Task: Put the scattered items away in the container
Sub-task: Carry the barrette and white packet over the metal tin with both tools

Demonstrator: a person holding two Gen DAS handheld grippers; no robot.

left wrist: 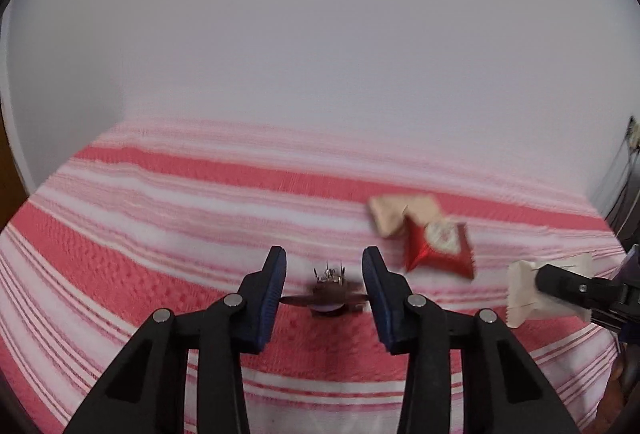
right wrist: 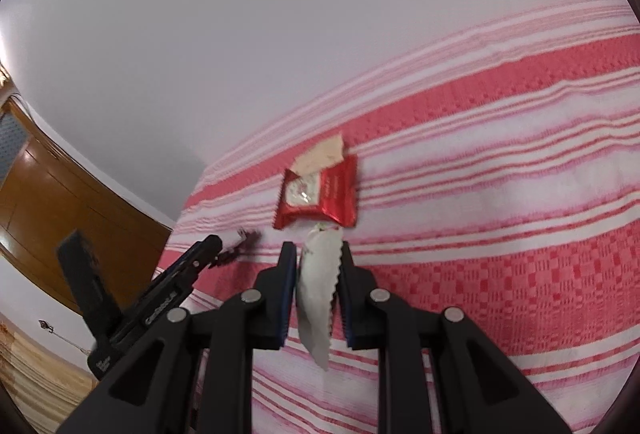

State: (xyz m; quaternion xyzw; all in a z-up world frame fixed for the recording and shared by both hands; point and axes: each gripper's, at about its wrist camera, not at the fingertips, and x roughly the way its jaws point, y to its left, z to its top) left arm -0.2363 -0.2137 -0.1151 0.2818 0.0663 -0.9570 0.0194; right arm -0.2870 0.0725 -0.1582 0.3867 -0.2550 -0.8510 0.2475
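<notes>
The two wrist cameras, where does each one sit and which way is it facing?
Left wrist: on the left gripper, looking along its open fingers at a small dark item on the striped cloth; the right gripper enters at right.
Right wrist: on the right gripper, facing the cloth, fingers around a white packet; the left gripper shows at left.
Shared: the red packet and the beige packet.

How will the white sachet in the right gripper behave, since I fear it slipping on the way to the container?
The white sachet looks thin and light: it hangs edge-on between the fingers of the right gripper, so it will probably flop and swing. Its wrapper looks smooth, so it may slip. The blurred picture hides how firmly it is pinched.
</notes>
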